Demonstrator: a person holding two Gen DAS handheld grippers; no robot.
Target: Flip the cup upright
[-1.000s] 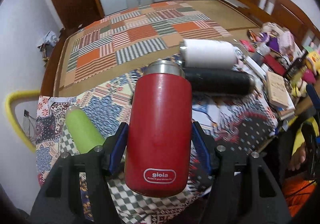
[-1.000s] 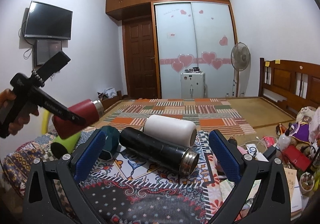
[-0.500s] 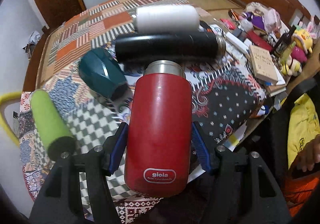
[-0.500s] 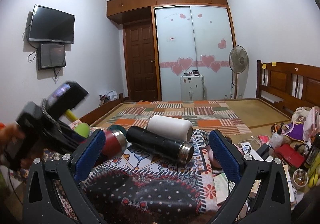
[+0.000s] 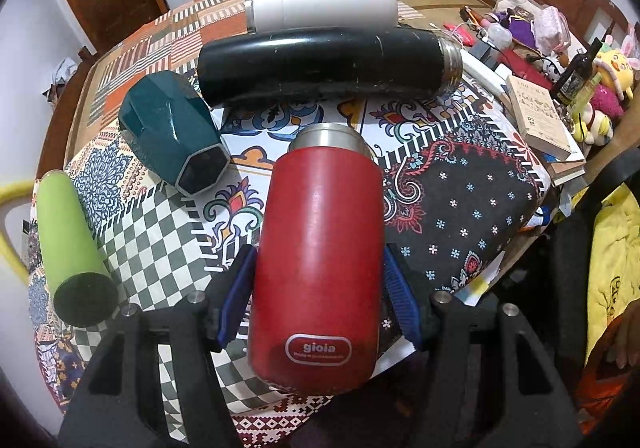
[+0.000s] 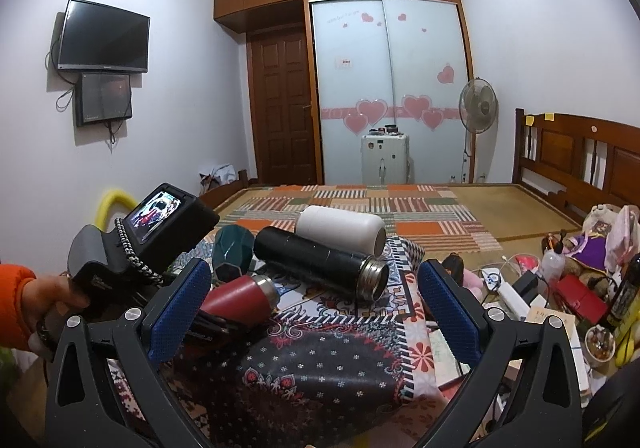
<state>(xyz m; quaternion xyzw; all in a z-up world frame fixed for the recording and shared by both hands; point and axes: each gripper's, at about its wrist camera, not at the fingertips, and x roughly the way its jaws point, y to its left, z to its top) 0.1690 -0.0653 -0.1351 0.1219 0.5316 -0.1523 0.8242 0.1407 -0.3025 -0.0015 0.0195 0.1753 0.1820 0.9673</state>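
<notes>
My left gripper is shut on a red "gioia" flask with a steel neck, gripping its body near the base. The flask points steel end forward and down toward the patterned tablecloth. In the right wrist view the red flask hangs tilted low over the cloth, held by the left gripper. My right gripper is open and empty, above the near edge of the table.
A black flask, a white flask, a dark teal faceted cup and a green flask lie on their sides on the cloth. Books, bottles and toys crowd the right side. A bed lies behind.
My left gripper has tipped the red flask forward and down, bringing it closer to the cloth. My right gripper has stayed open, with its view shifting slightly.
</notes>
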